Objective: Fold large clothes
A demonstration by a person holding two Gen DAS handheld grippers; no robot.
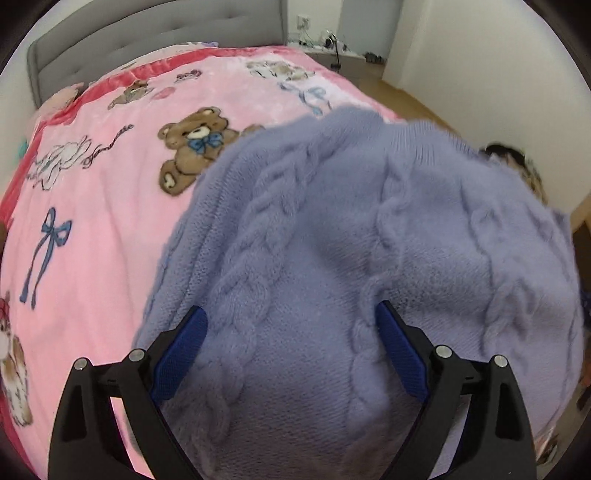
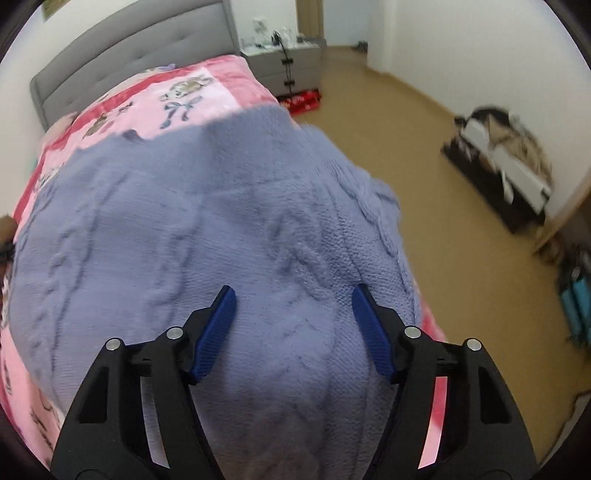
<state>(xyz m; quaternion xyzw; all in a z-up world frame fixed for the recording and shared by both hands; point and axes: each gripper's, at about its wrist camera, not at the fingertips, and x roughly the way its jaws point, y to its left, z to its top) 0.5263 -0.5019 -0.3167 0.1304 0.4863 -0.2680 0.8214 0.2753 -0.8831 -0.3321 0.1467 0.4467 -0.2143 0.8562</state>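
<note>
- On the left, a pink blanket printed with teddy bears and blue bows is seen covering a bed with a grey padded headboard.
- A lavender cable-knit sweater is spread over the blanket near the bed's right edge, directly below and ahead of both tools.
- The left gripper is held with its blue-padded jaws spread wide; knit lies between and beneath them, but nothing is clamped.
- The right gripper is held with its jaws apart, somewhat narrower, above the sweater; no fabric is pinched.
- The sweater's cable ribs are seen running away from both grippers toward the headboard, so its long axis is judged to lie along their pointing line.
- The sweater's right edge is nearer the right gripper; beyond it, bare floor is visible.
</note>
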